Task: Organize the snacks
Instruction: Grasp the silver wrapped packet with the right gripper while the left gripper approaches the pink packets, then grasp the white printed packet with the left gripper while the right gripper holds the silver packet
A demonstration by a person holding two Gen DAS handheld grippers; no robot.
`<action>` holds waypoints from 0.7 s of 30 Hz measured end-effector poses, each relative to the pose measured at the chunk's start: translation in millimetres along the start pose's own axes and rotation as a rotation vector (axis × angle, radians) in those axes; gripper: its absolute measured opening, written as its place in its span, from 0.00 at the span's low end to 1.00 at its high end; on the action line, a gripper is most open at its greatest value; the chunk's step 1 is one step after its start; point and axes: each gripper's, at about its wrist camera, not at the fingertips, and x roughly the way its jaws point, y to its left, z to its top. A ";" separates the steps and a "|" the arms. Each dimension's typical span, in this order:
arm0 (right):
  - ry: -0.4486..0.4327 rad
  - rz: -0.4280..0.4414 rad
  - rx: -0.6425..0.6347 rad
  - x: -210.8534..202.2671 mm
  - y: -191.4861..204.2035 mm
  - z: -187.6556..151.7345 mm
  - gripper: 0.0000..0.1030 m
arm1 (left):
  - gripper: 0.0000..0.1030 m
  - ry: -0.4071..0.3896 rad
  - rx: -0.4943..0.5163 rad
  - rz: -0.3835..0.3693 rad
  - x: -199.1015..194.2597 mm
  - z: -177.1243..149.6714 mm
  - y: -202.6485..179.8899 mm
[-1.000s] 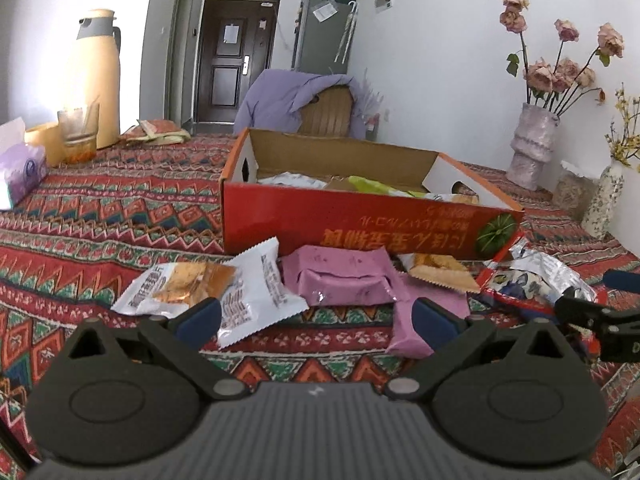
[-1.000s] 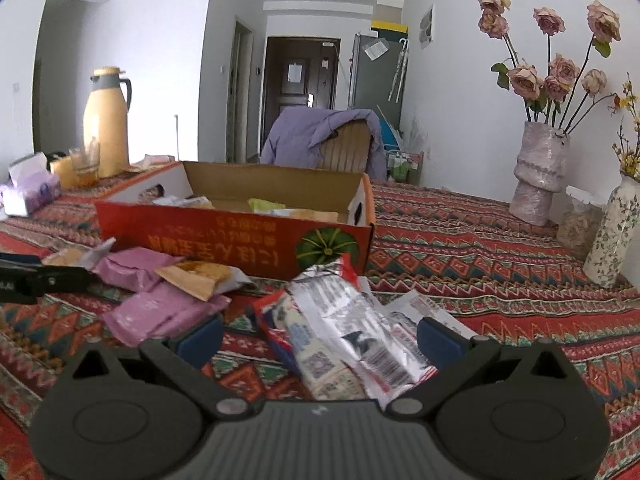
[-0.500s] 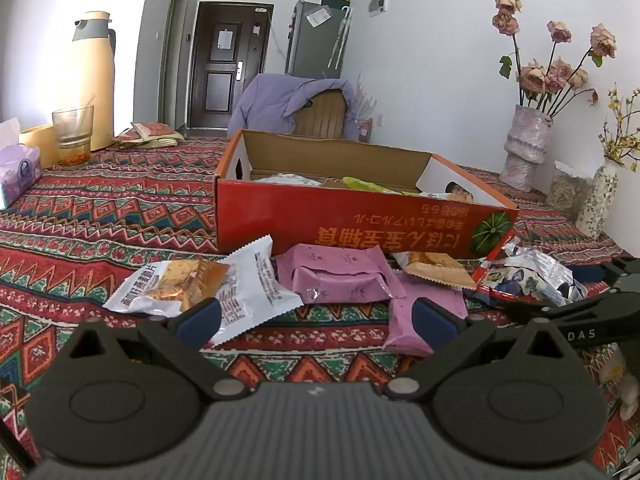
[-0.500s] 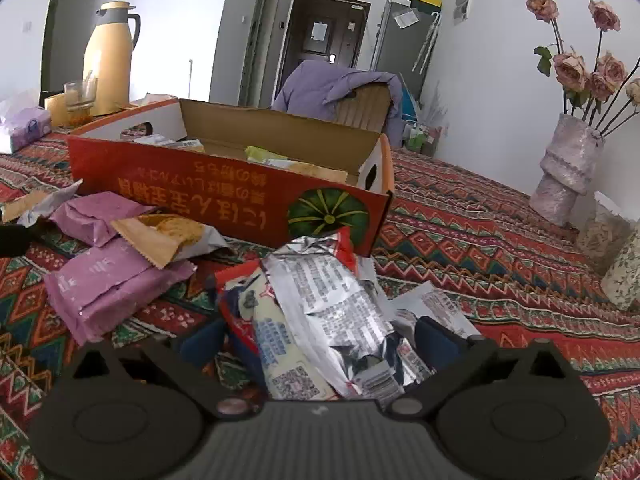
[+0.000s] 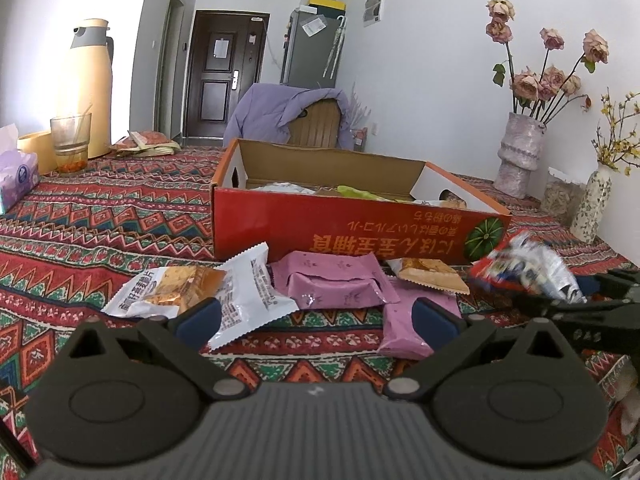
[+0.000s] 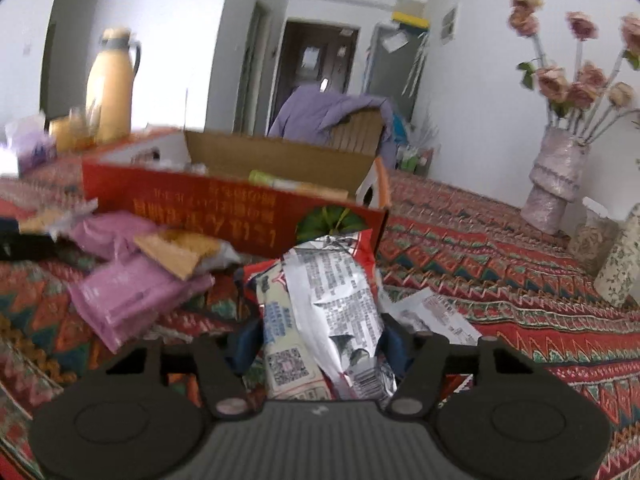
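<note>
A red cardboard box (image 5: pixel 360 236) (image 6: pixel 208 208) stands open on the patterned cloth with several snacks inside. In front of it lie pink packets (image 5: pixel 336 284) (image 6: pixel 132 300), a cracker packet (image 5: pixel 172 292), a white packet (image 5: pixel 248 292) and a tan wafer packet (image 5: pixel 428 276). My right gripper (image 6: pixel 320 344) is closing, its pads pressing both sides of a silver-and-red snack bundle (image 6: pixel 332 308) (image 5: pixel 532 268) near the box's right corner. My left gripper (image 5: pixel 318 316) stands open just short of the white and pink packets, holding nothing.
At the far left stand a yellow thermos (image 5: pixel 90 88), a glass (image 5: pixel 70 144) and a tissue box (image 5: pixel 16 176). Vases with flowers (image 5: pixel 516 160) stand at the right. A loose white wrapper (image 6: pixel 436 316) lies right of the bundle. A chair with a purple jacket (image 5: pixel 288 116) is behind the box.
My right gripper's jaws have narrowed from wide open onto the silver-and-red bundle, which now sits tilted up off the cloth. The left gripper has not moved.
</note>
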 end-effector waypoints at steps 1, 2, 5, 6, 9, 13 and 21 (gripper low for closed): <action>-0.027 -0.002 0.030 -5.7 -0.8 0.3 0.59 | 1.00 0.001 0.000 0.000 0.2 0.1 -0.1; -0.048 -0.002 0.055 -9.3 -1.3 0.3 0.59 | 1.00 0.001 0.001 0.001 0.2 0.1 -0.3; -0.099 0.011 0.111 -16.8 -1.0 1.5 0.59 | 1.00 0.000 0.005 0.001 0.0 0.0 -1.1; -0.106 0.016 0.117 -17.4 0.2 2.2 0.59 | 1.00 -0.001 0.005 0.001 -0.5 -0.2 -1.0; -0.113 0.030 0.135 -14.9 3.7 4.2 0.59 | 1.00 -0.002 0.006 0.007 -0.6 -0.3 -1.3; -0.112 0.043 0.142 -11.2 8.5 4.3 0.59 | 1.00 0.010 0.008 0.014 -0.8 0.8 -1.9; -0.113 0.049 0.157 -11.8 7.3 2.8 0.59 | 1.00 0.059 0.006 0.036 1.2 22.6 12.6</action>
